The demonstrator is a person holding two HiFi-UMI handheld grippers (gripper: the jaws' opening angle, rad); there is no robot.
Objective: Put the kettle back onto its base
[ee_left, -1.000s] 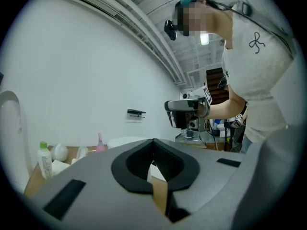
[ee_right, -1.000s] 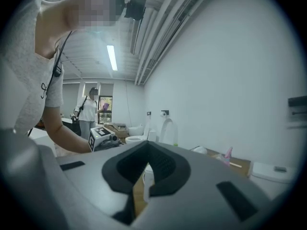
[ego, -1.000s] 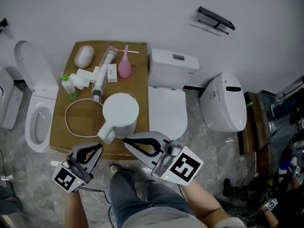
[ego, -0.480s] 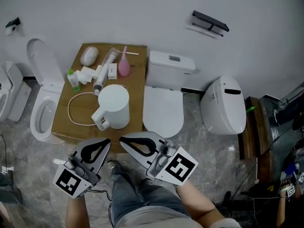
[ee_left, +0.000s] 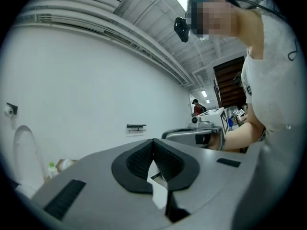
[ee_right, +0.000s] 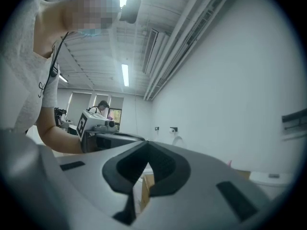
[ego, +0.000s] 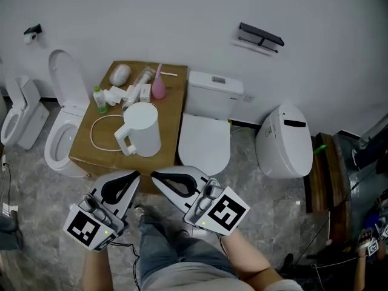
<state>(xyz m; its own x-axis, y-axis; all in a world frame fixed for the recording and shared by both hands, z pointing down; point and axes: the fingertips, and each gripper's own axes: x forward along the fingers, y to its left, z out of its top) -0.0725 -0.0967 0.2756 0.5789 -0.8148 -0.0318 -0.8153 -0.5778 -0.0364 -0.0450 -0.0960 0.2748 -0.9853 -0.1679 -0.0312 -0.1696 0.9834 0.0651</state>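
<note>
The white kettle (ego: 142,128) stands upright on the brown table (ego: 173,111), its handle (ego: 123,140) turned toward me. A white cord (ego: 97,139) loops out from under it; the base itself I cannot make out. My left gripper (ego: 136,175) and right gripper (ego: 153,176) hang side by side in front of the table's near edge, well short of the kettle. Each has its jaws together with nothing between them. In the left gripper view the left gripper's (ee_left: 153,141) black pads meet at the tip. The right gripper view shows the right gripper (ee_right: 146,144) the same way.
A pink bulb syringe (ego: 159,88), a green-capped bottle (ego: 97,97) and several small white items lie at the table's back. An open toilet (ego: 59,139) stands to its left, a closed toilet (ego: 207,133) to its right, another white unit (ego: 284,141) further right. A black bracket (ego: 260,36) hangs on the wall.
Both grippers have drawn back from the table and risen, still shut. The kettle now stands farther off, seen more from the side than from above.
</note>
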